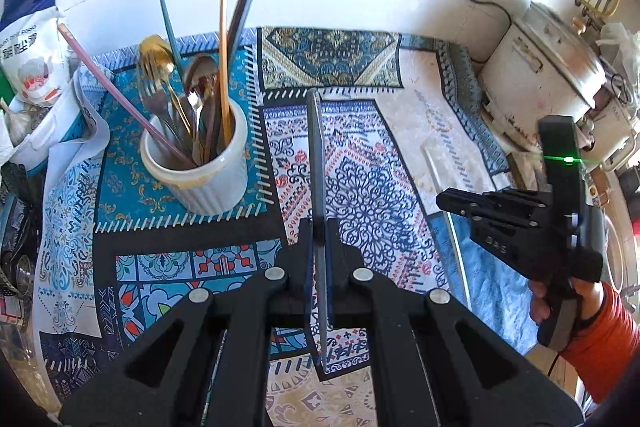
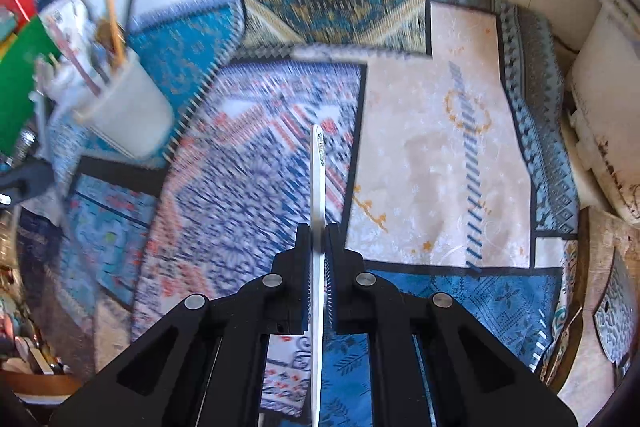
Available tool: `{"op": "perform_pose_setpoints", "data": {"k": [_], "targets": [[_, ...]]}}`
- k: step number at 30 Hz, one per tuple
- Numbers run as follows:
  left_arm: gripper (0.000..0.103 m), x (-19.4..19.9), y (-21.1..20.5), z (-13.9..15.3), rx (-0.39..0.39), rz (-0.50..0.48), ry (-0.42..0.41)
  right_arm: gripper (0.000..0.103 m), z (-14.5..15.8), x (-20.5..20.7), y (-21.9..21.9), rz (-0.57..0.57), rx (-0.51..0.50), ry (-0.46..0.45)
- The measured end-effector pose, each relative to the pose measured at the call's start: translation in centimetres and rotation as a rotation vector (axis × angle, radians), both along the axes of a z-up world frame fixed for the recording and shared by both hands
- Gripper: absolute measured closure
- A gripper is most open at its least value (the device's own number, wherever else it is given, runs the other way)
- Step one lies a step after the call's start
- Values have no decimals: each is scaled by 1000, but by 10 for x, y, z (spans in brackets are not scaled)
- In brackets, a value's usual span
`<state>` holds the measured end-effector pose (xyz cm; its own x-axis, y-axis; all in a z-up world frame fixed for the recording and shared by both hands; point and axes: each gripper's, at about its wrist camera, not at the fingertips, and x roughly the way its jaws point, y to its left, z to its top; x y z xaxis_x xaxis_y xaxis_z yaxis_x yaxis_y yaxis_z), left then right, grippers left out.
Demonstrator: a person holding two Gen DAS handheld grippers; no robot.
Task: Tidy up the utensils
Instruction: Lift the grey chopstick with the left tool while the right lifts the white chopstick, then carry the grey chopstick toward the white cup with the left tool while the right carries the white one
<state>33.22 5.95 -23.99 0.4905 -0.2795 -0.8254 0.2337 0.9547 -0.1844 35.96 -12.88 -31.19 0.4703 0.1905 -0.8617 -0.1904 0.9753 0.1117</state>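
Bright patterned cloth (image 1: pixel 360 155) covers the bench, with a white wall behind it; a white cup (image 1: pixel 200 163) full of forks, spoons and sticks stands near the left edge of the cloth, and a white cooker (image 1: pixel 540 67) sits at the right edge.

The left gripper (image 1: pixel 320 227) is pinching a thin grey stick (image 1: pixel 314 147); the stick pokes out past the tips, toward the back of the cloth, just to the right of the cup. The right gripper (image 2: pixel 318 231) is pinching a thin white stick (image 2: pixel 318 179); it is held above the middle of the cloth, well apart from the cup, and a hand in an orange sleeve (image 1: pixel 592 339) carries it. That view is blurry, so small marks on the white stick are hard to read.

The job looks nearly done; these two sticks seem to be the last things off the cloth.

To do this step well, I think each stick should go over the cup one at a time; tip it so its end points down into a gap between the forks and sticks; let go only when the end is inside the rim, so nothing gets knocked and the cup does not tip.
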Motion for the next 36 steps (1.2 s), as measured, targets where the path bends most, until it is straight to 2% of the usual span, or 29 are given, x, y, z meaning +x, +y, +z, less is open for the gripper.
{"op": "perform_pose_setpoints", "data": {"k": [2,8,12,16,20,23,26,27,31,36], "targets": [[103,-2,3,7,-8,10,-17,97,14,-4,6,5,18,-34],[103,-8,9,25,-11,27,-68,97,45,-2,20,45,58,-127],[103,-7,12,24,-12,21,-44,98,57,-1,27,61,68,-162],[101,7,14,3,19,23,22,98,63,1,29,71,78,-183],[98,35,20,-41,10,62,151,98,69,1,27,66,92,-202],[98,52,18,-70,8,70,214,98,74,1,24,57,106,-214],[98,64,11,-90,16,70,243,98,80,2,22,51,117,-228],[98,67,9,-94,20,70,247,101,83,3,22,52,118,-236],[98,78,4,-112,77,80,261,103,94,6,23,61,124,-260],[97,83,2,-111,97,81,236,103,94,14,26,69,113,-263]]}}
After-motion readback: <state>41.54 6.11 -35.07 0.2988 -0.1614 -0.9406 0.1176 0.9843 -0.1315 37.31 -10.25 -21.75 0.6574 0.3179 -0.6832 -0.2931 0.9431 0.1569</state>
